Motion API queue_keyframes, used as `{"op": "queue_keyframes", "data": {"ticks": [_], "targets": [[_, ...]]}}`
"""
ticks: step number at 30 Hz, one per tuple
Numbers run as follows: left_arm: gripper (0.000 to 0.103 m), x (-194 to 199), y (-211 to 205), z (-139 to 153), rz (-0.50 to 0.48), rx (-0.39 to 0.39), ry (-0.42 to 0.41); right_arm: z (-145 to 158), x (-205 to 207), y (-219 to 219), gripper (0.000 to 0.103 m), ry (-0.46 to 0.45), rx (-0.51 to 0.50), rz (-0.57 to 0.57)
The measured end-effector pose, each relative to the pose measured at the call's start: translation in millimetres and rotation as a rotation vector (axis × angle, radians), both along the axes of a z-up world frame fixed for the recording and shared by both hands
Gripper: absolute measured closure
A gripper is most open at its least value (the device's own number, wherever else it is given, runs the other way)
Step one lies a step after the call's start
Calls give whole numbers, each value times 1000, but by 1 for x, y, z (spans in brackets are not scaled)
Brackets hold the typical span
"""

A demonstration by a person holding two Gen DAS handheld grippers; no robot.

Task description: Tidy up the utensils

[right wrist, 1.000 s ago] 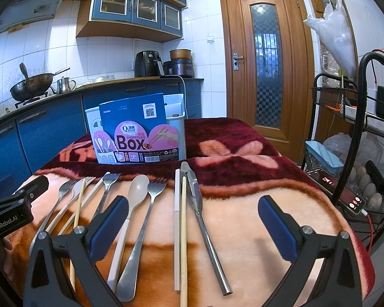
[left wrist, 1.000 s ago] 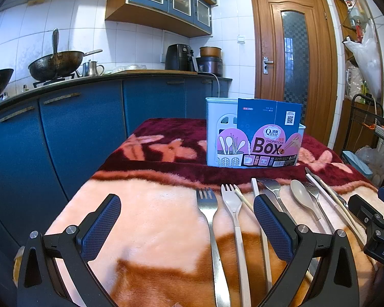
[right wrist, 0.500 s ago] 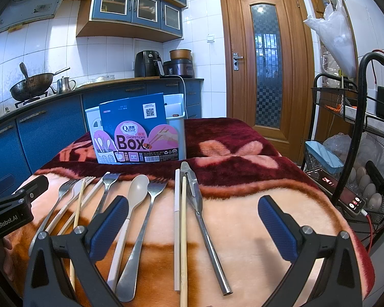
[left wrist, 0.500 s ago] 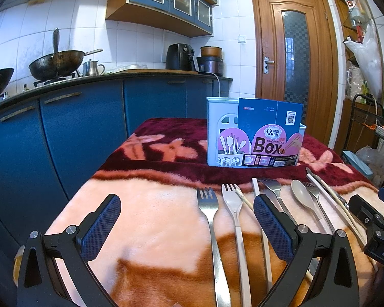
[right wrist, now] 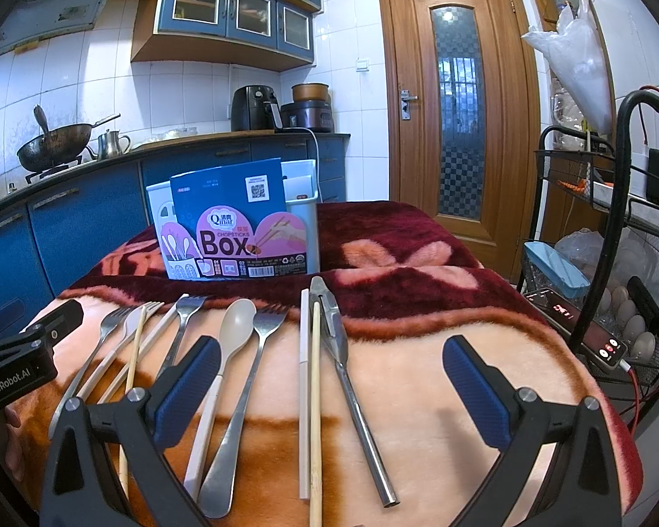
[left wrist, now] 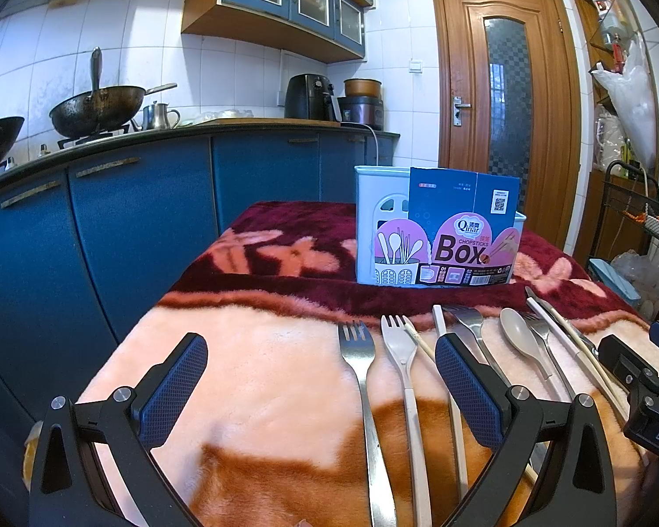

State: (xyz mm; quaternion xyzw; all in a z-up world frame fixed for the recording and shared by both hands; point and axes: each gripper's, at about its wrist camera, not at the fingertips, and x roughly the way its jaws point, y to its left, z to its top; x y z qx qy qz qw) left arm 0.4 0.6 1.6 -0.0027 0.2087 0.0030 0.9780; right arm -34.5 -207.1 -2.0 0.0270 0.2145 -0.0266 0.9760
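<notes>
Both grippers hung spread and empty, the left gripper [left wrist: 320, 377] and right gripper [right wrist: 331, 377] low over the blanket [right wrist: 417, 373]. Utensils [right wrist: 259, 351] lay in a row before the chopsticks box [right wrist: 237, 228], which stood upright behind them.

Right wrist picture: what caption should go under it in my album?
Open right hand-held gripper above forks, a spoon and chopsticks, facing the utensil box.
</notes>
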Motion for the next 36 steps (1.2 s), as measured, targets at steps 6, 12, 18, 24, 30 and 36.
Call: {"op": "queue_keyframes", "data": {"ticks": [6, 12, 18, 24, 30, 36], "targets": [[0, 0, 0, 0, 0, 0, 0, 0, 0, 0, 0, 0, 0, 0], [0, -2, 2, 1, 1, 0, 2, 0, 1, 0, 0, 1, -1, 0], [0, -2, 3, -1, -2, 0, 11, 0, 1, 0, 0, 2, 6, 7], [0, 4, 6, -7, -9, -13, 40, 0, 2, -3, 0, 11, 30, 9], [0, 7, 1, -6, -10, 13, 63, 1, 3, -3, 0, 37, 27, 32], [0, 9, -6, -3, -49, 62, 87, 10, 4, -8, 0, 90, 7, 41]]}}
